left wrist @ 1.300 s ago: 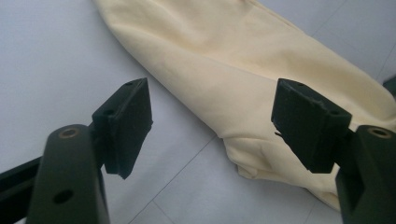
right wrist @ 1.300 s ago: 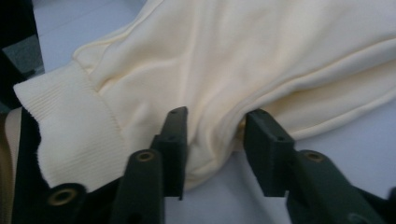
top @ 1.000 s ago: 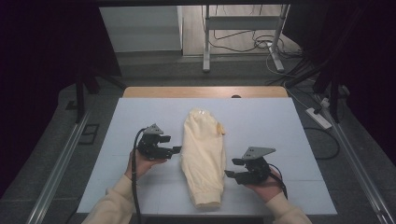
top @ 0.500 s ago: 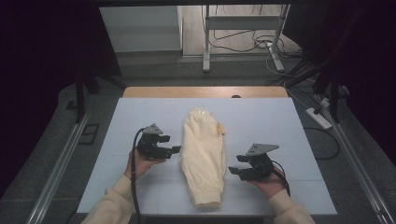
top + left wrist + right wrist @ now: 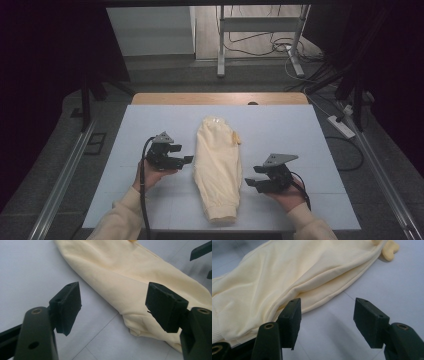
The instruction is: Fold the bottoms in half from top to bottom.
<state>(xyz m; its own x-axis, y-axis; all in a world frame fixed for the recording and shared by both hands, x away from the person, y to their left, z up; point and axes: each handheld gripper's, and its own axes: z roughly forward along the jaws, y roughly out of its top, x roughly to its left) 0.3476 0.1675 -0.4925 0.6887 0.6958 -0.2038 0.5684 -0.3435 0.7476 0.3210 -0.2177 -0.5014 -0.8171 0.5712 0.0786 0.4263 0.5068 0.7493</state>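
Observation:
A pale yellow garment (image 5: 217, 165) lies folded lengthwise in the middle of the white table (image 5: 300, 130), with a small yellow cord end (image 5: 236, 137) at its right edge. My left gripper (image 5: 186, 159) rests just left of the garment and is open, its jaws pointing at the cloth. In the left gripper view the garment (image 5: 130, 282) lies beyond the open left gripper (image 5: 115, 307), untouched. My right gripper (image 5: 250, 181) stands open just right of the garment. In the right gripper view the right gripper (image 5: 327, 320) is empty, its left pad beside the cloth's folded edge (image 5: 287, 277).
The table's wooden far edge (image 5: 220, 98) shows behind the white surface. A metal stand (image 5: 260, 30) and cables lie on the floor beyond. A power strip (image 5: 341, 126) sits on the floor at the right. Metal rails (image 5: 62, 175) run along both sides.
The right gripper has edged slightly up and away from the near edge. The left gripper and the garment have not moved.

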